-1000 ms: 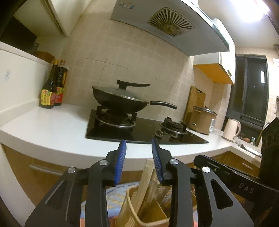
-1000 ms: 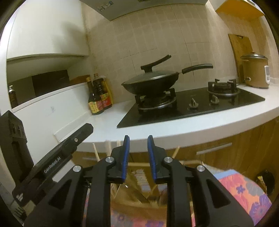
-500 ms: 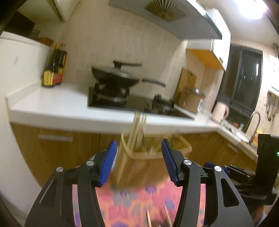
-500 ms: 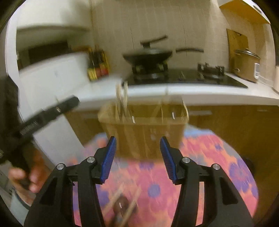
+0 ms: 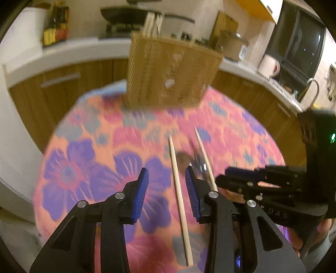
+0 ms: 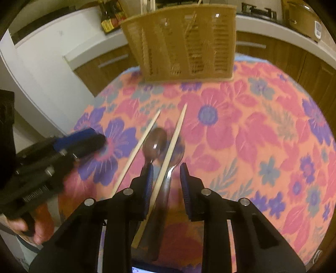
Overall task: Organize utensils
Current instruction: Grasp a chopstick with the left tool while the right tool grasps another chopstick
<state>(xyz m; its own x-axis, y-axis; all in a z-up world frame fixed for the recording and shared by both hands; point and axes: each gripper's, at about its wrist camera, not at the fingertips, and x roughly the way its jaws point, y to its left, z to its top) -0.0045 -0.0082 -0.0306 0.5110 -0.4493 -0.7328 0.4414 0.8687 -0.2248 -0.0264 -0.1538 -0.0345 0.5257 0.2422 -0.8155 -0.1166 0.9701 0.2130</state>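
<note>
Two pale wooden chopsticks (image 6: 168, 147) and two metal spoons (image 6: 155, 142) lie on a round table with a floral cloth (image 6: 252, 136). A tan slotted utensil holder (image 6: 182, 42) stands at the table's far edge with chopsticks sticking up in it. My right gripper (image 6: 166, 174) is open, low over the spoons and one chopstick. My left gripper (image 5: 167, 178) is open above the other chopstick (image 5: 178, 180), with the holder (image 5: 168, 71) beyond. The right gripper also shows in the left wrist view (image 5: 262, 184). The left gripper shows in the right wrist view (image 6: 79, 142).
Wooden kitchen cabinets (image 6: 109, 61) and a white counter (image 5: 63, 54) run behind the table, with sauce bottles (image 6: 109, 19), a wok on a stove (image 5: 126, 14) and a rice cooker (image 6: 302, 19). A white appliance (image 6: 42, 84) stands at the left.
Both grippers have tilted down from the counter and stove toward the table. Both have opened wider. The chopsticks and spoons have come into view under them.
</note>
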